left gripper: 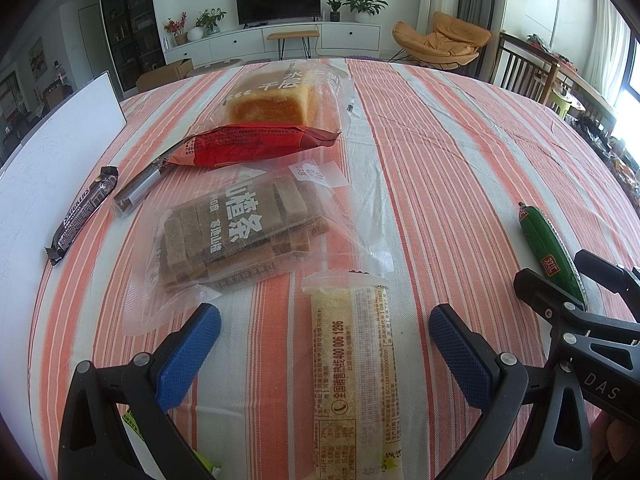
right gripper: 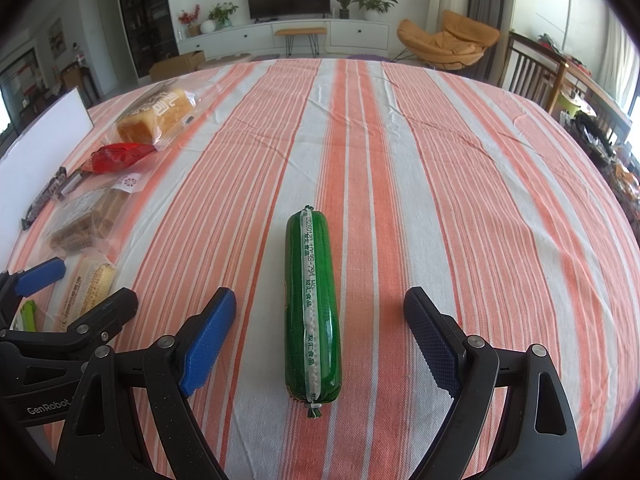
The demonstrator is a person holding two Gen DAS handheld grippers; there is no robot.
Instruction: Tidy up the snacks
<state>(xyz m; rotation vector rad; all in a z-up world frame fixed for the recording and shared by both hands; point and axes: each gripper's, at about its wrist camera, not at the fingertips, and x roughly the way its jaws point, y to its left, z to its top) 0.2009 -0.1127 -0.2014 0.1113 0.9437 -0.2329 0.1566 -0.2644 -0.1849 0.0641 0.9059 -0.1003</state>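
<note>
Both grippers, left gripper (left gripper: 324, 344) and right gripper (right gripper: 320, 336), spread wide, holding nothing. Green sausage (right gripper: 313, 308) lower centre between right jaws, untouched. Rice bar (left gripper: 354, 372) between left jaws. Other snacks lined up left; sorting apparently unfinished. Striped tablecloth (right gripper: 440, 160); living room beyond.
</note>
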